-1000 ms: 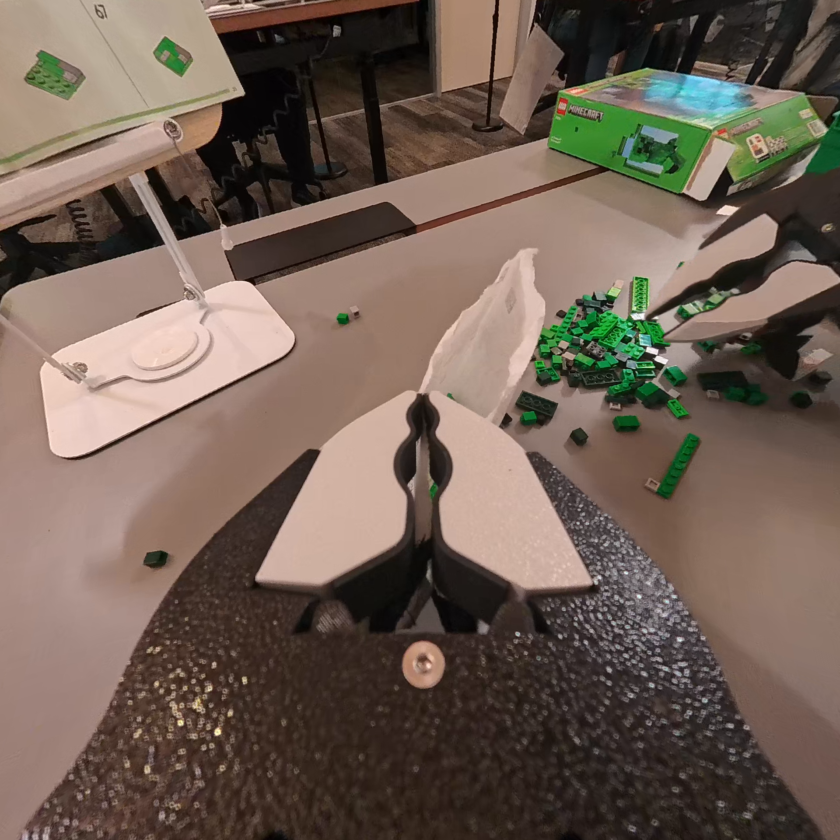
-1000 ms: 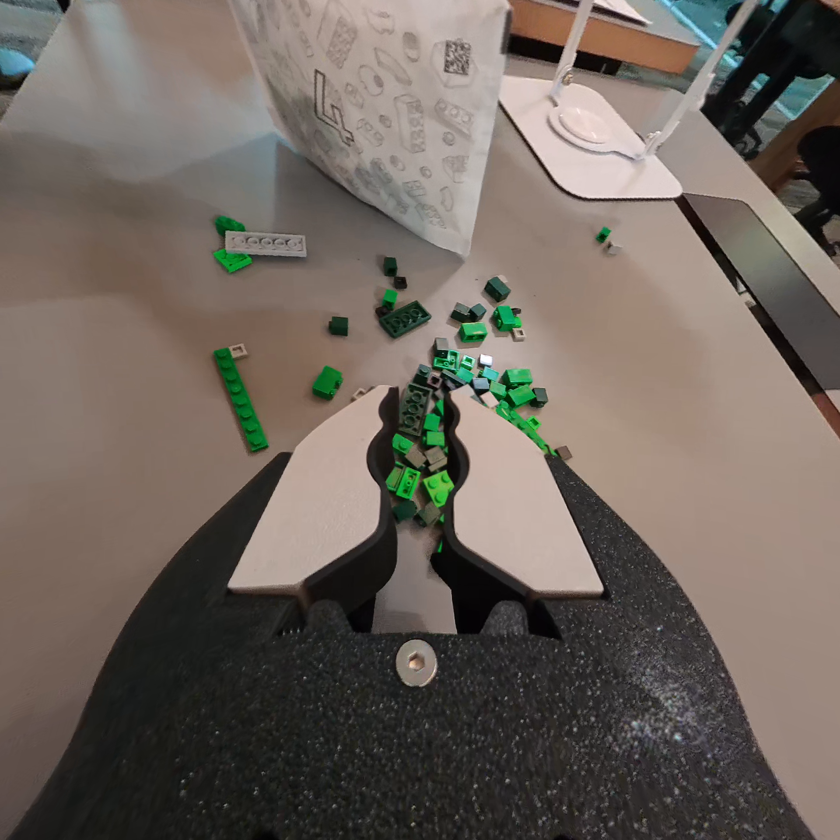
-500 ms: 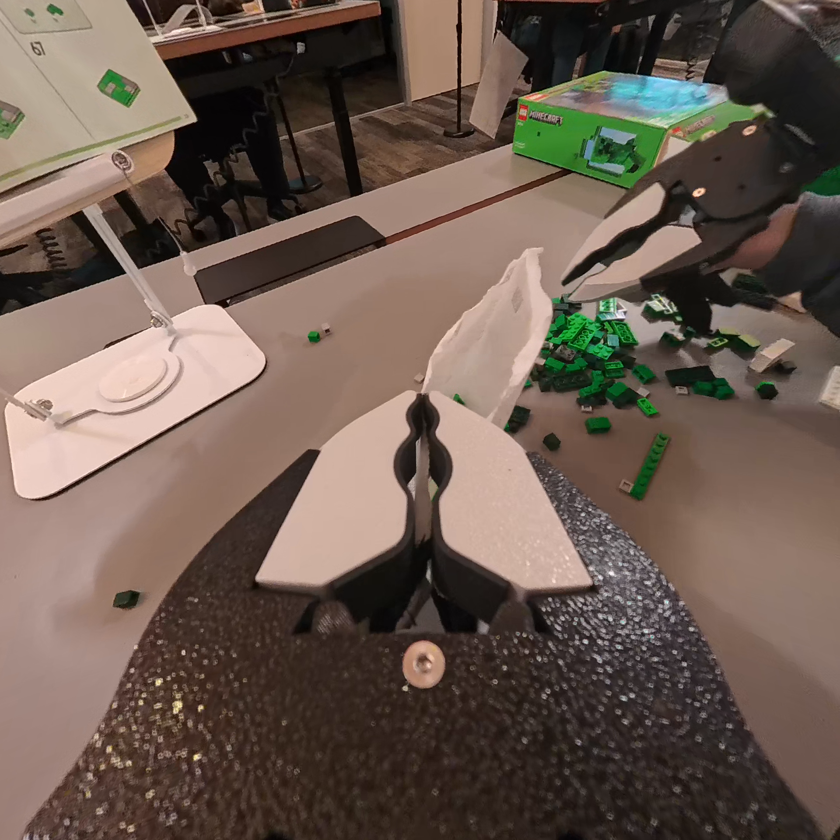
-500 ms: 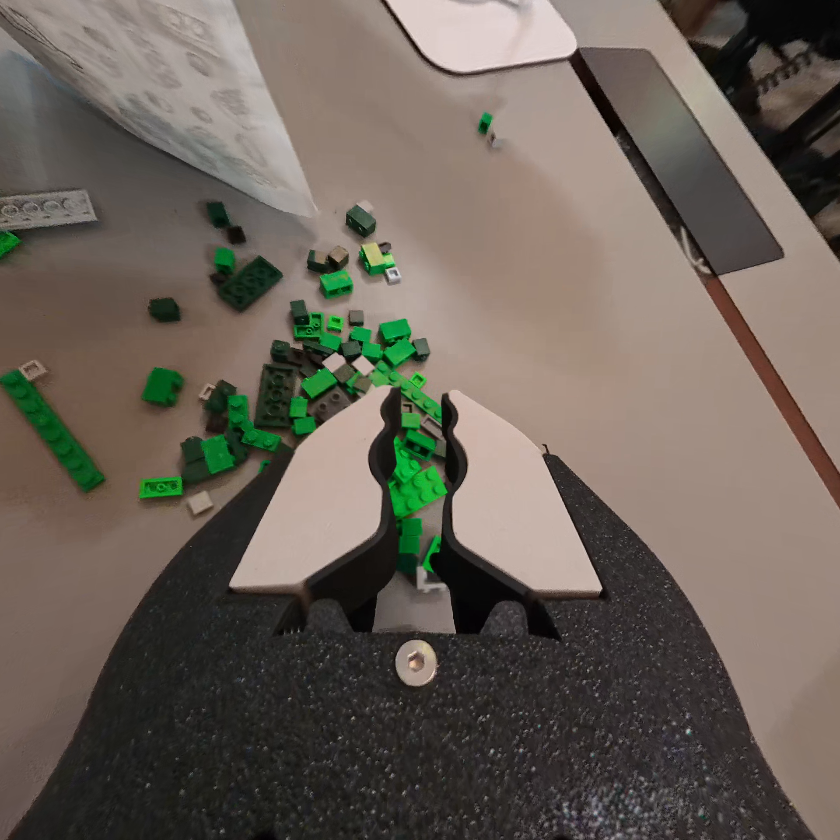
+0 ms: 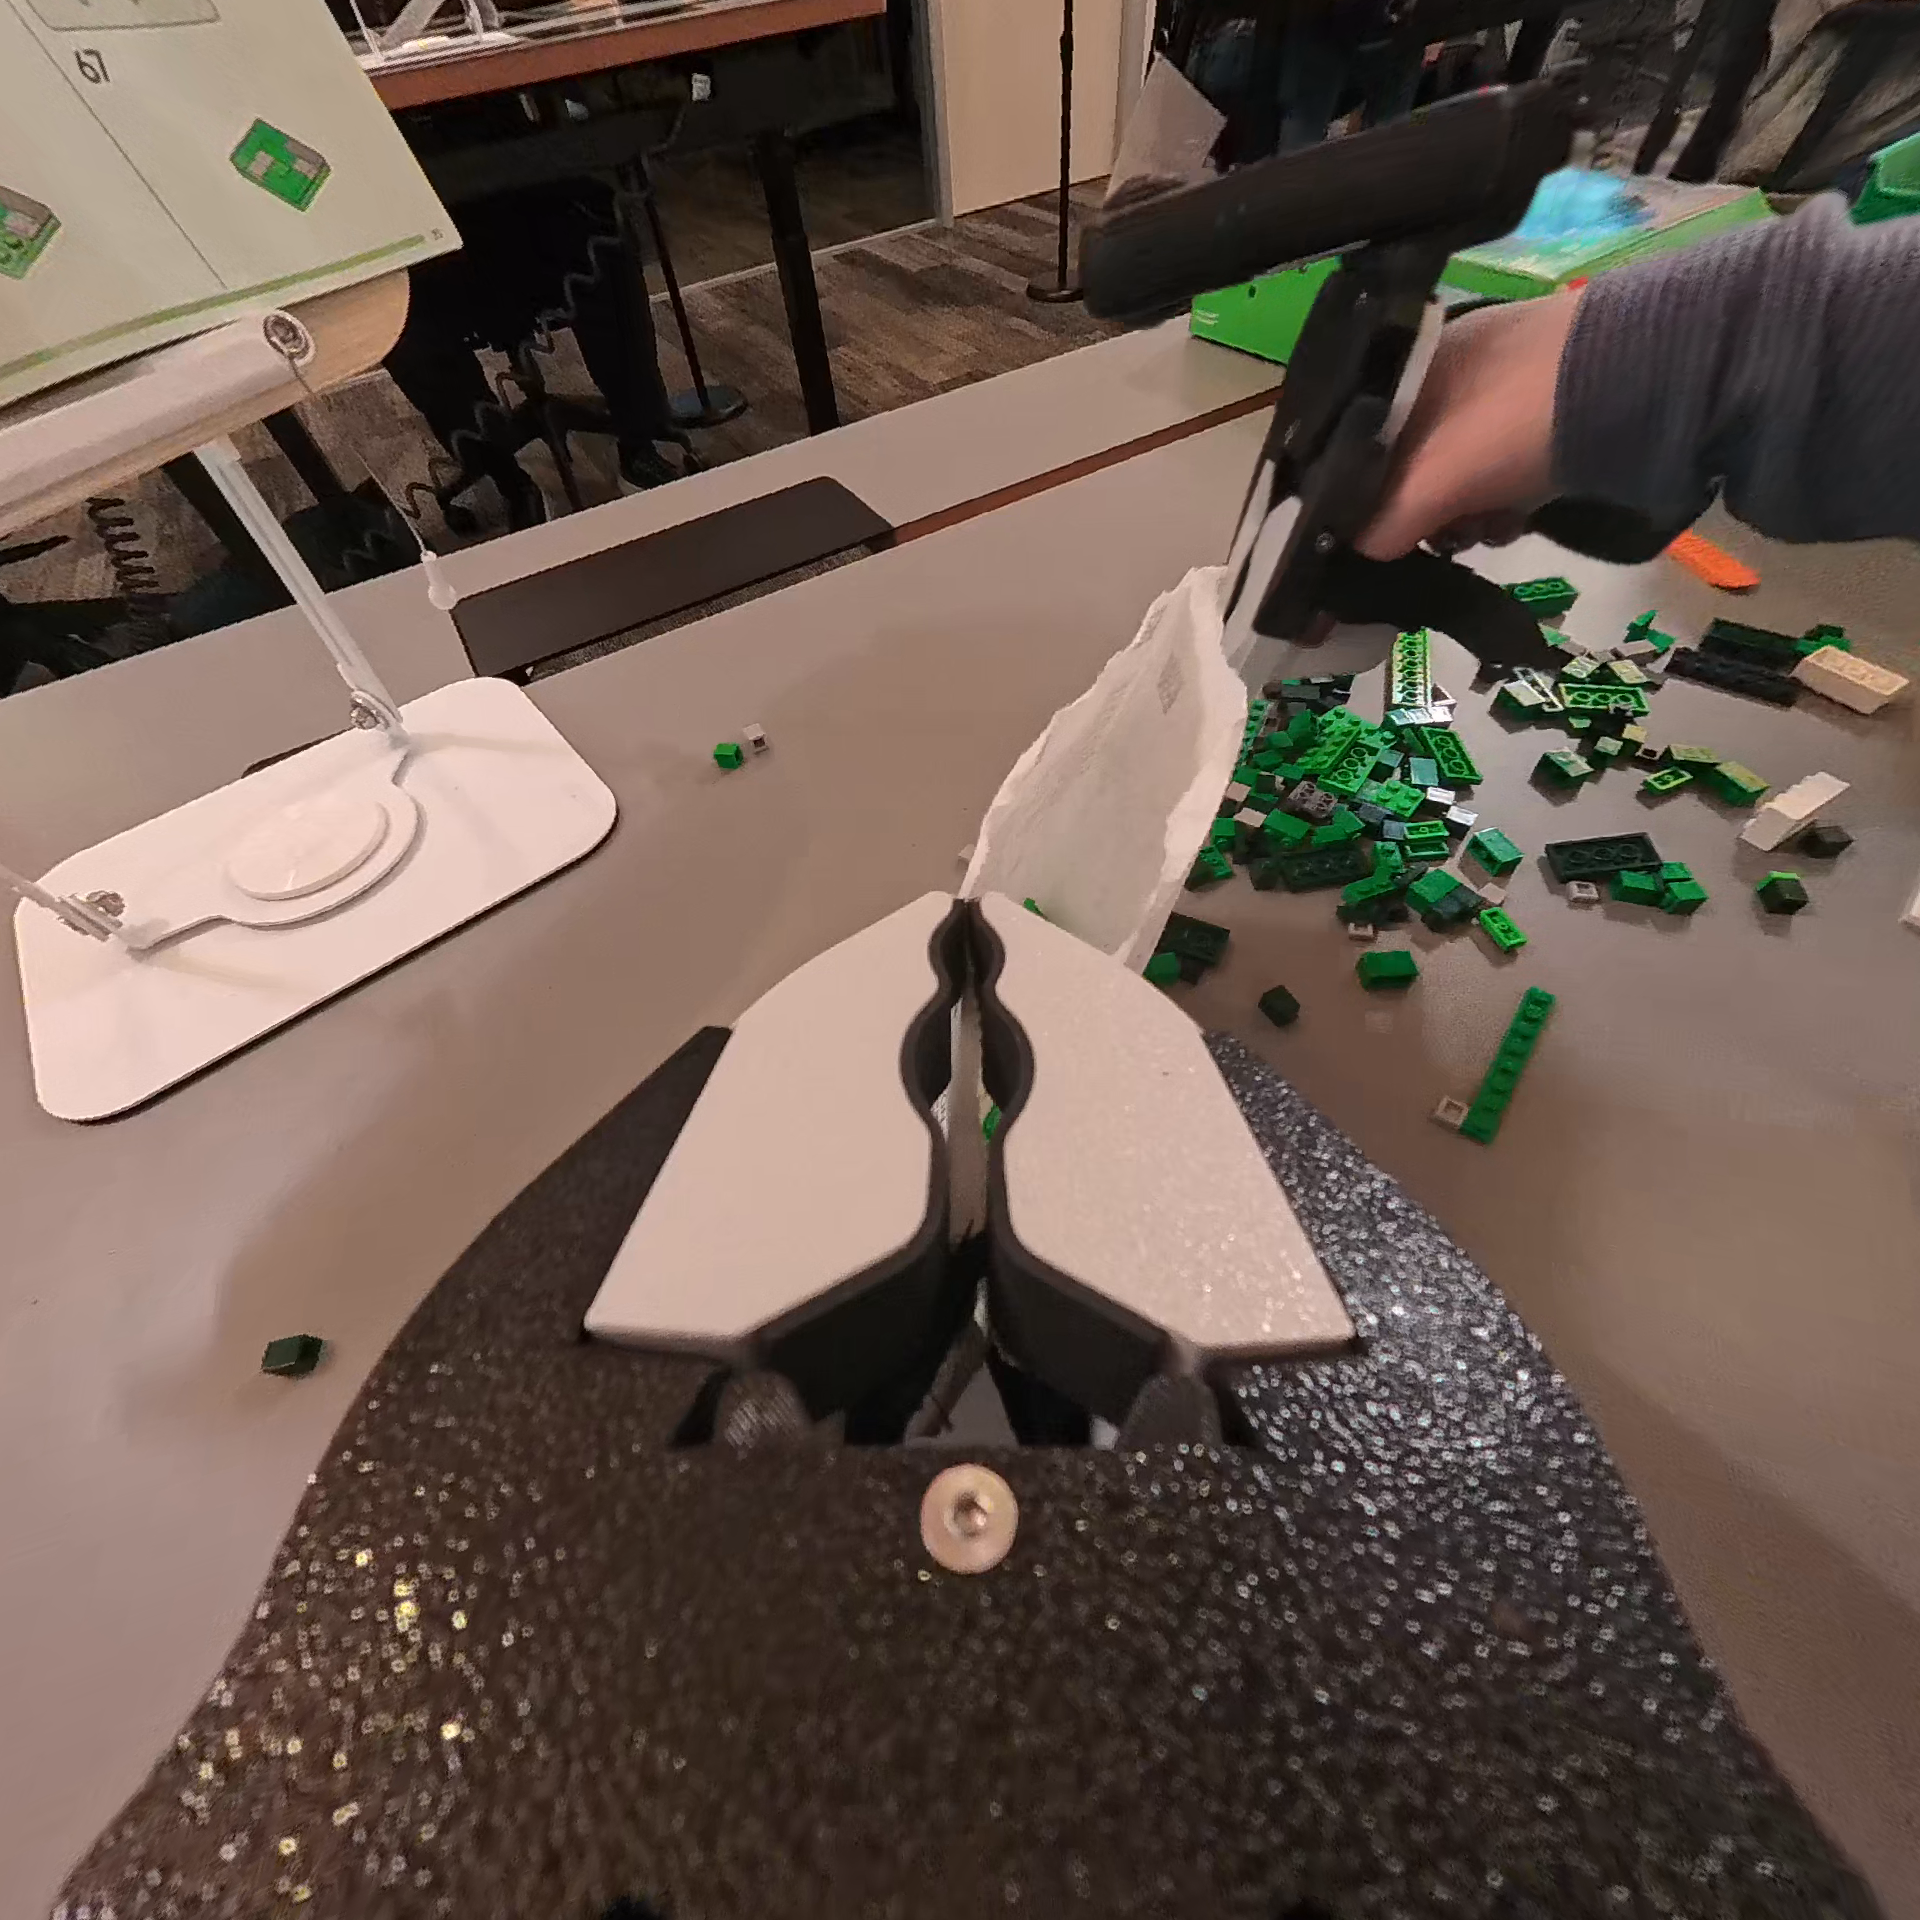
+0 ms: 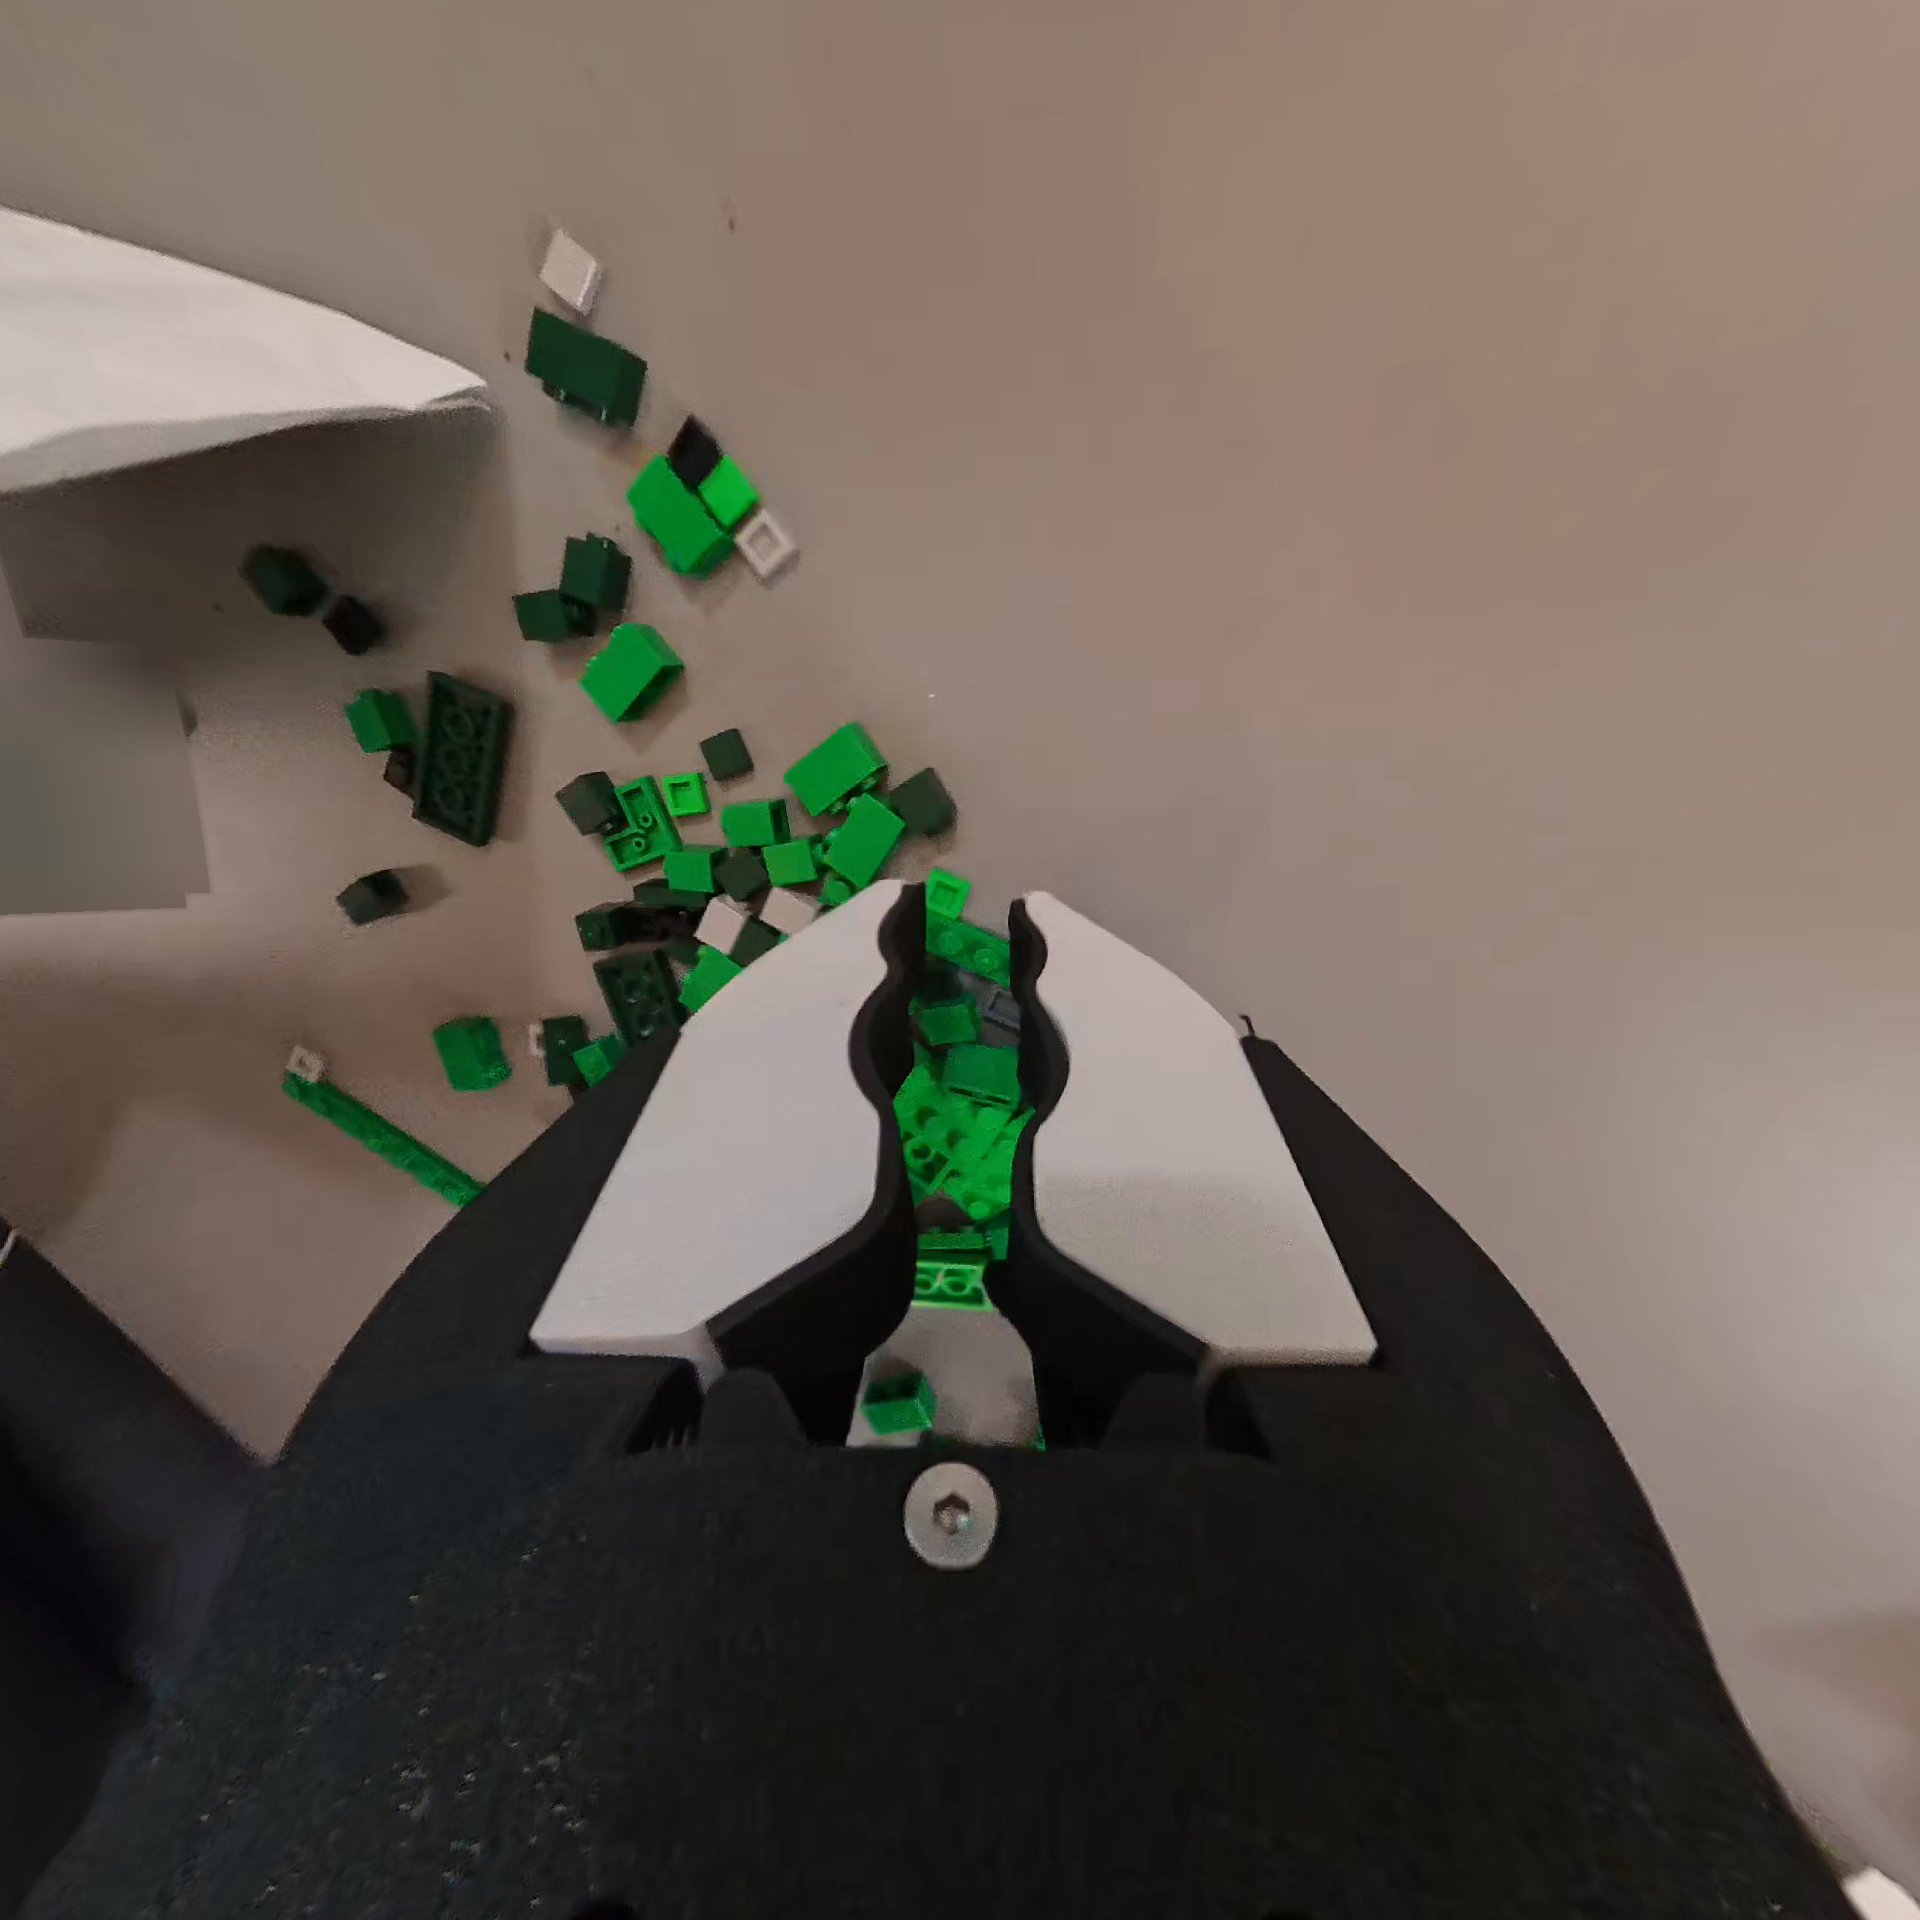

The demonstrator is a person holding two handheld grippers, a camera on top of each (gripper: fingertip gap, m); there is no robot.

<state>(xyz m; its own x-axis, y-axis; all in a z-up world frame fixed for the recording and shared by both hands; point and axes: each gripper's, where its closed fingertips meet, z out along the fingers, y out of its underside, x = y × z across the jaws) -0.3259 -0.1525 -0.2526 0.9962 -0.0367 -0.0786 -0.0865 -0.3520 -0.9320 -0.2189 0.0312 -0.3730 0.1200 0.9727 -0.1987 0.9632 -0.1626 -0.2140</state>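
While its two pale-grey fingers press together on a thin edge of the white crinkled paper bag [image 5: 1112, 800], the left gripper [image 5: 968, 914] holds that bag upright on the grey tabletop [image 5: 727, 966], mouth end raised toward the right gripper [image 5: 1262, 582], which a person's hand [image 5: 1455, 457] in a grey-blue knit sleeve points steeply down at the bag's top corner. Seen from its own wrist cam, the right gripper [image 6: 966, 909] has its jaws a narrow gap apart w/ nothing between them; it hangs above the heap of small green, dark-green & grey plastic toy bricks [image 6: 727, 821], and whether the tips touch the bag can't be told. Bag's corner [image 6: 260, 364] shows at upper left in that view, just beside the bricks. Outward from the jaws: a long bright-green studded plate [image 5: 1507, 1060] lies apart from the heap, a lone dark-green brick [image 5: 291, 1356] sits near the left gripper's body, a white flat-based stand [image 5: 312, 883] w/ a propped instruction booklet [image 5: 197, 156] is at far left, a green printed cardboard box [image 5: 1558, 249] at the back. Judged from this: a firm left pinch low on the bag would keep it from swinging, and the right tips would do best closing on paper only, well clear of loose bricks, approx. at the torn rim.
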